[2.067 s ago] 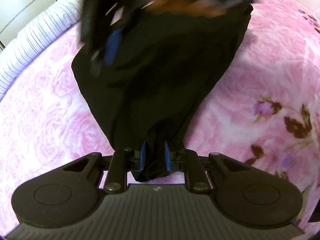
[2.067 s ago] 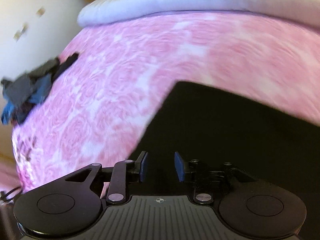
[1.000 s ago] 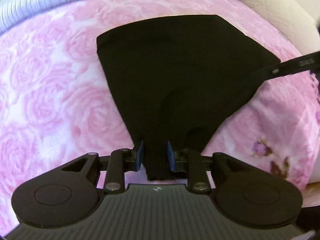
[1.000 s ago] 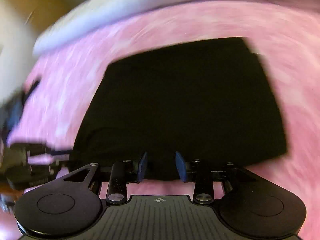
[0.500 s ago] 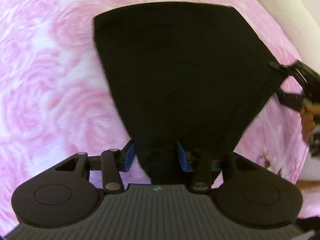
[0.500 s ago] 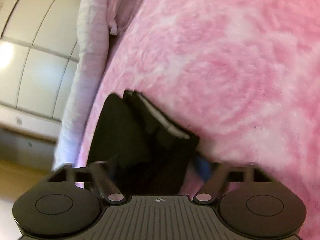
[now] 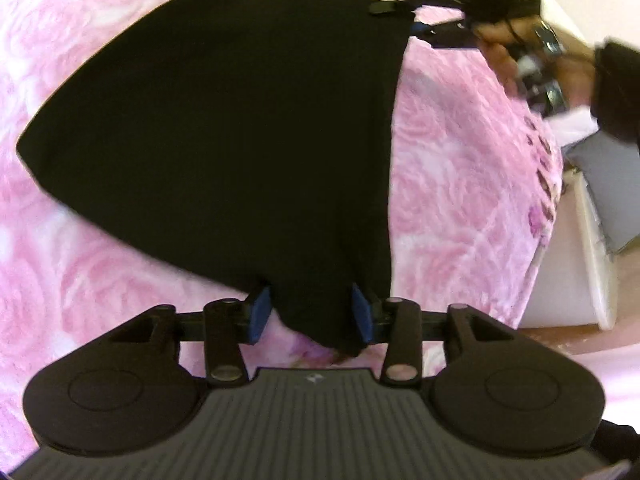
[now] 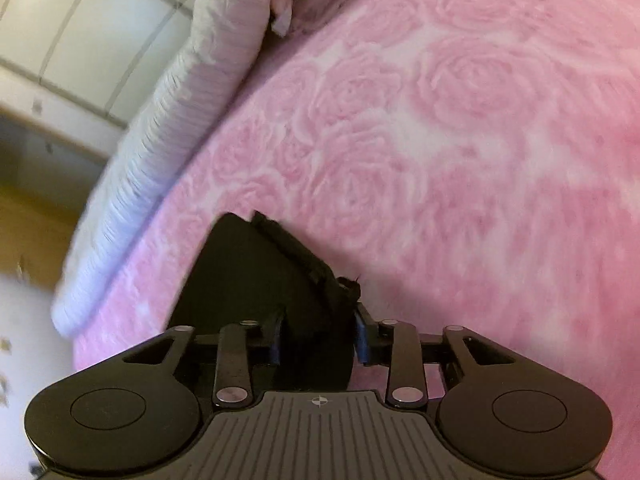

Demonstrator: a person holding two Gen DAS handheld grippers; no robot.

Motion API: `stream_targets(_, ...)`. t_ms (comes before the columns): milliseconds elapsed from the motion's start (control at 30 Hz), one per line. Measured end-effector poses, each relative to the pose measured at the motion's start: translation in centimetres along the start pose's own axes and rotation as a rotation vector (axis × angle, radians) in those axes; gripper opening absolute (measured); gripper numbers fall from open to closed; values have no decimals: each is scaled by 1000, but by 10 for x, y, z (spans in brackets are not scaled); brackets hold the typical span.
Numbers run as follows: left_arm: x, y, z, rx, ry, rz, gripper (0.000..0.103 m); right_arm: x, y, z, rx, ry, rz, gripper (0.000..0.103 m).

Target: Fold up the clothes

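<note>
A black garment (image 7: 224, 128) lies folded flat on the pink rose-patterned blanket (image 7: 460, 168). My left gripper (image 7: 310, 314) is open, its blue pads either side of the garment's near corner, not pinching it. My right gripper (image 8: 318, 338) is open with a folded corner of the same garment (image 8: 256, 280) between its pads. The right gripper also shows in the left wrist view (image 7: 432, 20) at the garment's far right corner, held by a hand.
A white ribbed pillow (image 8: 160, 132) lies along the blanket's edge at the left of the right wrist view. White wardrobe doors (image 8: 72, 20) stand behind it. The bed's edge and white furniture (image 7: 580, 248) are at the right of the left wrist view.
Both grippers have opened on the garment's corners after laying it down. The garment now lies spread flat on the blanket. The left gripper's view has swung so the right gripper sits at the top right.
</note>
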State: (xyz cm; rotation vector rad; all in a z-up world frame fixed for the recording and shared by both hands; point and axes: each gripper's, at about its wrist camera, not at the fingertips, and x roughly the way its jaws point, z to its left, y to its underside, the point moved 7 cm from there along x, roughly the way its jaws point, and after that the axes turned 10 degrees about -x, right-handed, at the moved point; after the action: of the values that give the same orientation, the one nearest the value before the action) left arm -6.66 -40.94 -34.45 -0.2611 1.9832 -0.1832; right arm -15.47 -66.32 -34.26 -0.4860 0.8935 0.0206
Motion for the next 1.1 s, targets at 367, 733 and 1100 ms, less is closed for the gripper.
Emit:
stream_targets(367, -31, 5, 62, 1157, -508, -152, 50, -37, 149, 161, -556, 156, -76, 62)
stream_targets(733, 12, 14, 128, 2004, -474, -282, 66, 83, 318, 286, -1212, 508, 134, 64)
stream_targets(1100, 11, -2, 113, 1769, -482, -150, 18, 87, 300, 257, -1315, 533, 156, 24)
